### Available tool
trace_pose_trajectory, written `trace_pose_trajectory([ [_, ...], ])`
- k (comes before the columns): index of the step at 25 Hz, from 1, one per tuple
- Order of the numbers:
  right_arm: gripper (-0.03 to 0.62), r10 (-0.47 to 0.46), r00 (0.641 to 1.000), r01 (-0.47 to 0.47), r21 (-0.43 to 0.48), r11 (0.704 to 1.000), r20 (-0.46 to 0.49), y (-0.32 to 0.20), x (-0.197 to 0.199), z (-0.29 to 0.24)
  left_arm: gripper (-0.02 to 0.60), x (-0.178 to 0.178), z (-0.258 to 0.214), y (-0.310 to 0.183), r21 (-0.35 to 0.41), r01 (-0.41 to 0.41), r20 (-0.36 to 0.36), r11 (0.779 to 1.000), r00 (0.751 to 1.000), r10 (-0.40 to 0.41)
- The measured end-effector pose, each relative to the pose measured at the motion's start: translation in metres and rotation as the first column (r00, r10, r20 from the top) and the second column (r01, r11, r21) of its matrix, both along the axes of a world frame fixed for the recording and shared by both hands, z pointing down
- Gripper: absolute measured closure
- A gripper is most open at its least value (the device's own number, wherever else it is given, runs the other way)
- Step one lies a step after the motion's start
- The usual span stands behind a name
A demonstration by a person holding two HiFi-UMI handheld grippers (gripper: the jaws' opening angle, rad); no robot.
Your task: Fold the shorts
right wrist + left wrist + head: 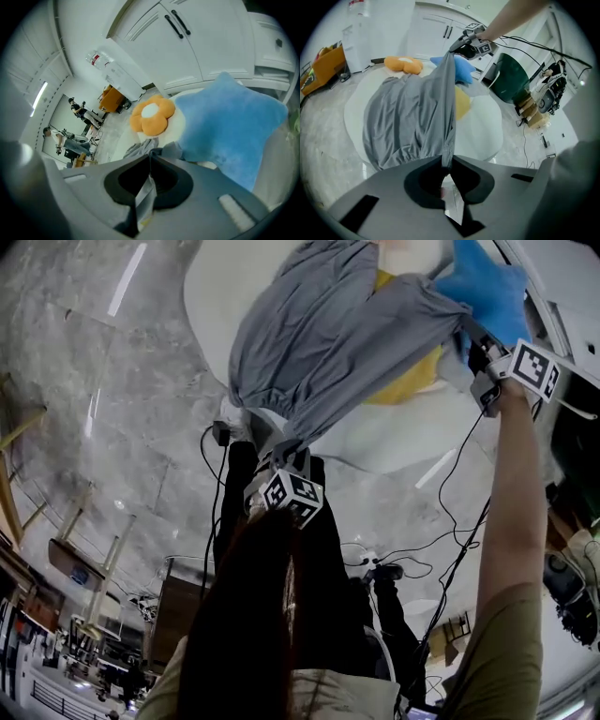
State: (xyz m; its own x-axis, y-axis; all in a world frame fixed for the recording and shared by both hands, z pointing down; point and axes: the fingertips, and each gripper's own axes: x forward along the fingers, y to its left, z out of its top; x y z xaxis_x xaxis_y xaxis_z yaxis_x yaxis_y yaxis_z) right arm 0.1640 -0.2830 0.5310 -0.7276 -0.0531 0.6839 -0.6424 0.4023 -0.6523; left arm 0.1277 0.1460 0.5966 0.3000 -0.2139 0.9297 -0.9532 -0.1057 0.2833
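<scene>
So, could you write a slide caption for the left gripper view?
Left tongs and right tongs, both shut on the grey shorts, hold them stretched over the round white surface.

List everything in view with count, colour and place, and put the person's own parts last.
shorts: one, grey, hanging stretched between both grippers
round surface: one, white, under the shorts
star cushion: one, blue, on the surface near the right gripper
flower cushion: one, orange with a white centre, at the surface's far edge
yellow cushion: one, partly behind the shorts
cabinets: white, dark handles, beyond the surface
left gripper: grey, shut on the shorts
right gripper: grey, shut on the shorts
</scene>
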Motion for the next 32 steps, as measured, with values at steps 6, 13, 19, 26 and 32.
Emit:
trace_pose_trajectory([
  [6, 0.577, -0.047, 0.998, 0.049, 0.064, 0.997, -0.034, -0.003, -0.074, -0.01, 0.545, -0.062, 0.0, 0.007, 0.016, 0.133, -0.008, 0.991, 0.991, -0.133],
  [13, 0.577, -0.112, 0.991, 0.117, 0.073, 0.99, -0.074, 0.009, -0.177, 0.014, 0.545, -0.135, 0.03, 0.021, -0.05, 0.232, -0.014, 0.971, 0.972, -0.233],
  [19, 0.577, -0.168, 0.978, 0.177, 0.064, 0.982, -0.124, 0.022, -0.249, 0.061, 0.543, -0.19, 0.067, 0.031, -0.12, 0.303, 0.004, 0.946, 0.953, -0.304],
  [26, 0.576, -0.204, 0.956, 0.221, 0.057, 0.974, -0.211, 0.035, -0.283, 0.111, 0.543, -0.201, 0.103, 0.043, -0.201, 0.255, -0.004, 0.946, 0.965, -0.261],
  [32, 0.57, -0.195, 0.938, 0.222, 0.063, 0.973, -0.285, 0.027, -0.278, 0.127, 0.541, -0.195, 0.115, 0.043, -0.224, 0.195, -0.008, 0.955, 0.979, -0.202],
])
